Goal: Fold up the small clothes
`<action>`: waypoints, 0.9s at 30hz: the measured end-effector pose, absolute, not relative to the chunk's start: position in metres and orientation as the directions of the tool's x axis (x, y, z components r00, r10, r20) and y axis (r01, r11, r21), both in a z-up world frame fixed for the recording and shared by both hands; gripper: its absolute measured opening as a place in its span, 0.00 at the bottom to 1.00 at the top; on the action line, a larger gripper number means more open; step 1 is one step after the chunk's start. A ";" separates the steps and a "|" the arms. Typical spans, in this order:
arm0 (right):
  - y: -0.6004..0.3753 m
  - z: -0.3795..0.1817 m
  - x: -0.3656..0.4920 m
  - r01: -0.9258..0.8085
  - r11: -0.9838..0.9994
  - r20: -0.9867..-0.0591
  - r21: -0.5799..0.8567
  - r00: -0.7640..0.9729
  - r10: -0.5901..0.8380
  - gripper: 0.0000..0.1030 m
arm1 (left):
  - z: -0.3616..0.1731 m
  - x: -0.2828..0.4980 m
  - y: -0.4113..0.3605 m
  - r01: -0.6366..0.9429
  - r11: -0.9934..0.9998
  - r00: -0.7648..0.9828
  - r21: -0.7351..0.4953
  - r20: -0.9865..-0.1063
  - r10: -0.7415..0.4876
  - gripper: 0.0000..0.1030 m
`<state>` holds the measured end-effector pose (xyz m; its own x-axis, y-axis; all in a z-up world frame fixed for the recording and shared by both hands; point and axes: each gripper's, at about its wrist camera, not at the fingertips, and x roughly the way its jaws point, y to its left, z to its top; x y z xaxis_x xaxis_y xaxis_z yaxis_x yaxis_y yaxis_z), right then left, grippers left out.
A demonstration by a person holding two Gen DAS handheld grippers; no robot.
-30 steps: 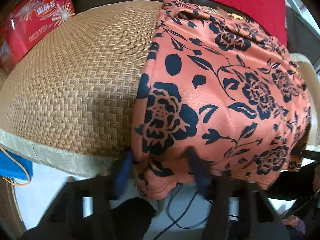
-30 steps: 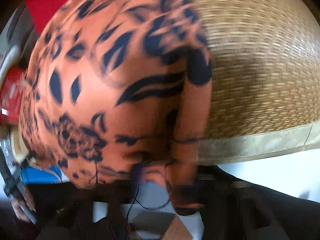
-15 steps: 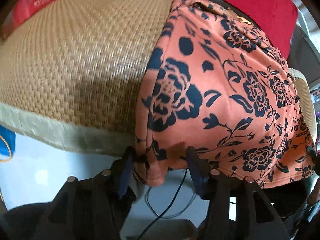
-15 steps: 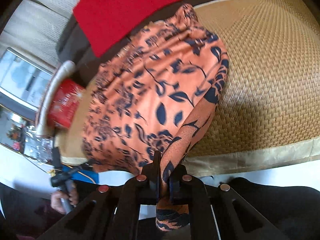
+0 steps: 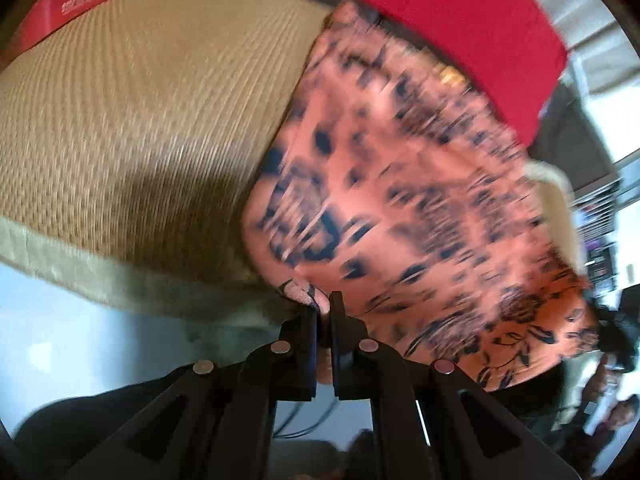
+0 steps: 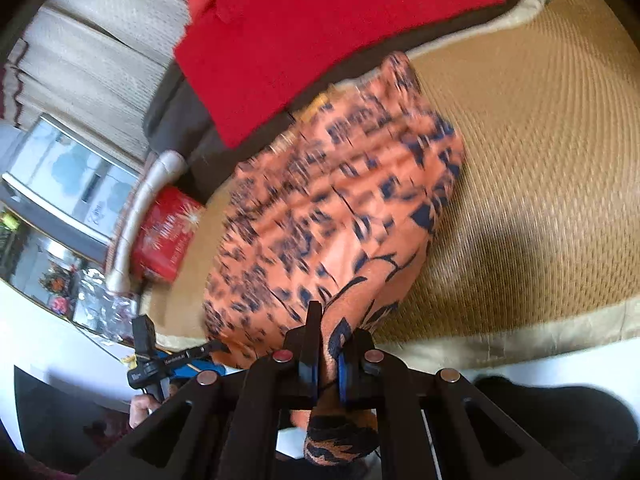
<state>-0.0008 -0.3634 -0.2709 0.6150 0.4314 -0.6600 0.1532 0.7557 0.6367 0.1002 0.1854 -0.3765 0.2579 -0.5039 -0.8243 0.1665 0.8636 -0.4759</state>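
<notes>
An orange garment with dark blue flowers (image 5: 400,200) lies on a woven straw mat (image 5: 140,100), blurred by motion. My left gripper (image 5: 323,312) grips its near left corner, the jaws closing to a narrow slit with fabric pinched between the pads. In the right wrist view the same garment (image 6: 340,208) rises from the mat (image 6: 520,160) toward my right gripper (image 6: 326,340). That gripper is shut on the near right hem, and a fold of cloth hangs below its fingers. The left gripper (image 6: 160,364), held by a hand, shows at the lower left there.
A red cloth (image 5: 440,20) lies behind the garment on a dark sofa back. A red printed box (image 6: 168,236) stands at the mat's far left end. The mat's pale border (image 6: 520,344) marks the near edge, with white floor below.
The left jaws went from wide apart around the hem to closed on it. The right gripper rose with its hem, lifting the garment's near right edge off the mat.
</notes>
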 end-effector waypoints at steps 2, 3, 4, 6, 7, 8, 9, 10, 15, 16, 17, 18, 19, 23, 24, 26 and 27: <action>-0.373 -0.254 0.007 0.134 0.747 -0.630 0.652 0.644 0.435 0.06 | -0.347 0.113 0.192 0.189 0.832 0.287 -0.521 -0.781 -0.555 0.05; -0.380 -0.242 0.014 0.122 0.745 -0.613 0.656 0.663 0.431 0.06 | -0.335 0.122 0.196 0.201 0.819 0.301 -0.537 -0.762 -0.573 0.05; -0.386 -0.234 0.020 0.120 0.744 -0.602 0.658 0.676 0.424 0.06 | -0.324 0.139 0.200 0.215 0.807 0.314 -0.550 -0.743 -0.590 0.05; -0.400 -0.218 0.038 0.123 0.735 -0.579 0.666 0.706 0.407 0.06 | -0.295 0.169 0.200 0.233 0.794 0.335 -0.562 -0.720 -0.608 0.05; -0.410 -0.211 0.050 0.130 0.727 -0.566 0.674 0.723 0.396 0.06 | -0.286 0.184 0.200 0.239 0.789 0.345 -0.565 -0.710 -0.613 0.05; -0.420 -0.204 0.065 0.139 0.721 -0.556 0.679 0.738 0.382 0.06 | -0.272 0.205 0.199 0.240 0.786 0.358 -0.570 -0.700 -0.618 0.05; -0.428 -0.199 0.078 0.147 0.719 -0.552 0.679 0.748 0.369 0.06 | -0.262 0.227 0.197 0.239 0.787 0.373 -0.569 -0.694 -0.615 0.05; -0.438 -0.196 0.097 0.160 0.714 -0.547 0.682 0.760 0.352 0.06 | -0.255 0.244 0.191 0.240 0.793 0.388 -0.560 -0.694 -0.607 0.05; -0.482 -0.216 0.194 0.260 0.644 -0.538 0.719 0.796 0.279 0.06 | -0.267 0.355 0.152 0.219 0.825 0.408 -0.521 -0.719 -0.563 0.05; -0.491 -0.231 0.215 0.285 0.610 -0.534 0.739 0.801 0.273 0.08 | -0.277 0.372 0.143 0.211 0.842 0.410 -0.497 -0.737 -0.538 0.05; -0.499 -0.245 0.232 0.307 0.573 -0.532 0.760 0.800 0.278 0.10 | -0.294 0.394 0.131 0.201 0.855 0.399 -0.477 -0.758 -0.517 0.06; -0.507 -0.267 0.254 0.336 0.528 -0.536 0.780 0.794 0.286 0.10 | -0.307 0.407 0.120 0.189 0.863 0.387 -0.469 -0.772 -0.505 0.06; -0.511 -0.281 0.266 0.357 0.512 -0.548 0.781 0.785 0.288 0.11 | -0.321 0.419 0.120 0.166 0.867 0.370 -0.469 -0.785 -0.496 0.07; -0.526 -0.342 0.293 0.458 0.433 -0.599 0.777 0.749 0.282 0.11 | -0.369 0.448 0.124 0.062 0.825 0.346 -0.561 -0.763 -0.545 0.07; -0.529 -0.350 0.292 0.453 0.413 -0.585 0.790 0.757 0.290 0.13 | -0.372 0.449 0.126 0.050 0.806 0.352 -0.589 -0.745 -0.567 0.07; -0.533 -0.352 0.285 0.416 0.411 -0.549 0.811 0.784 0.290 0.13 | -0.370 0.445 0.136 0.039 0.768 0.383 -0.639 -0.701 -0.602 0.07; -0.533 -0.349 0.283 0.404 0.418 -0.540 0.814 0.791 0.289 0.15 | -0.368 0.441 0.139 0.040 0.754 0.400 -0.655 -0.681 -0.613 0.08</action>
<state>0.2825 -0.5334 -0.3494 0.7906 0.2886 -0.5401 0.4035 0.4180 0.8139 0.4415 0.1389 -0.3677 0.3999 -0.6131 -0.6814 0.0401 0.7544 -0.6552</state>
